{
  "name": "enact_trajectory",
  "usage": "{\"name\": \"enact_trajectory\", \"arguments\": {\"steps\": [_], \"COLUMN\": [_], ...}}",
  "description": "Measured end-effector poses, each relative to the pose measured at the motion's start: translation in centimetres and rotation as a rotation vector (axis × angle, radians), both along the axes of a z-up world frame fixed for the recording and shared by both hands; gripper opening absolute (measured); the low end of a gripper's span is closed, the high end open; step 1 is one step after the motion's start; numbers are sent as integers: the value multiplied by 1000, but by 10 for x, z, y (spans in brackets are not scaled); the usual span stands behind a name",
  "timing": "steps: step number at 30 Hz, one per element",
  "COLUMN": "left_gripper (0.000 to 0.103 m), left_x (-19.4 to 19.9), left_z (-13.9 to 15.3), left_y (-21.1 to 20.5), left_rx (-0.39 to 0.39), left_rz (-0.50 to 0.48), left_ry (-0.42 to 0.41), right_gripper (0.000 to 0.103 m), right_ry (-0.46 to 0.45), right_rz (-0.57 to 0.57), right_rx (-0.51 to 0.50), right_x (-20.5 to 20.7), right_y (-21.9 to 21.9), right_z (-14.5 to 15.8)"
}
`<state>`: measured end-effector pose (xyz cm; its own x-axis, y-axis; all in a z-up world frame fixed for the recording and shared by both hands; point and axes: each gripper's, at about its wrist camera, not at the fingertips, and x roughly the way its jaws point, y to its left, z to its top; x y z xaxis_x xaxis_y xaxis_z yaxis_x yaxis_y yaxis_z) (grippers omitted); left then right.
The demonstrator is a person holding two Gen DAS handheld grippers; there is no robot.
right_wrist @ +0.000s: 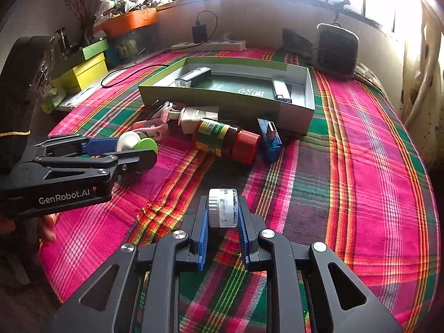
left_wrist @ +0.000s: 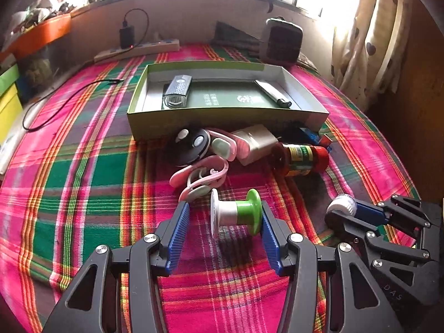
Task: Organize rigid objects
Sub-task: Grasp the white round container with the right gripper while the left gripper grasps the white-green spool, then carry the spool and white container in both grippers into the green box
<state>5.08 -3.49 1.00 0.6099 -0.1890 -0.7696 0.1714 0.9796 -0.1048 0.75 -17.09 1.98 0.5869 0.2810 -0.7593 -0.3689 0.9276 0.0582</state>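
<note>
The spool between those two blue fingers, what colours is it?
The spool has one white end, one bright green end, and white thread wound between; the left wrist view shows it best.

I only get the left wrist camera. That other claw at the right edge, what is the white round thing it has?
Observer: The right wrist view shows a small jar with a ribbed white cap and clear body, clamped between the right gripper's blue pads.
Operator: And the blue bit behind the brown bottle?
Observer: A clear blue USB stick, lying beside the bottle's red cap.
Operator: Is someone holding my claw?
Observer: Yes, a person's hand shows under the left gripper.
</note>
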Motion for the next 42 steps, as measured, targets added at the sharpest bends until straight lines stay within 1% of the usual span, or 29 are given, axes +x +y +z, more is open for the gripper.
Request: {"name": "enact_trajectory", "arguments": {"steps": [5,9,10,30,38,42], "left_gripper": [48,35,33,33,33,33], "left_x": [0,-1,-1,-2,-4,-3], "left_z": [0,0,0,2,10,16], "left_y": [3,4,4,3,8,11], "left_rx": [-17,-20,-17,-17,-19,-24], "left_rz": [5,2,2,3,4,5], "left_ry": [-2,-5,-6,-8,-24,-37], "right_gripper": [20,20,20,20,20,20], "right_ry": [-1,-1,-1,-1,-3,-23], "right_rz": [0,0,0,-1,4,4], "right_rx": [-3,-3,-3,-4,-3,-1], "right_x": [0,1,1,1,1,0], "right_y": [0,0,0,0,2,3], "right_z": [0,0,0,0,0,6]}}
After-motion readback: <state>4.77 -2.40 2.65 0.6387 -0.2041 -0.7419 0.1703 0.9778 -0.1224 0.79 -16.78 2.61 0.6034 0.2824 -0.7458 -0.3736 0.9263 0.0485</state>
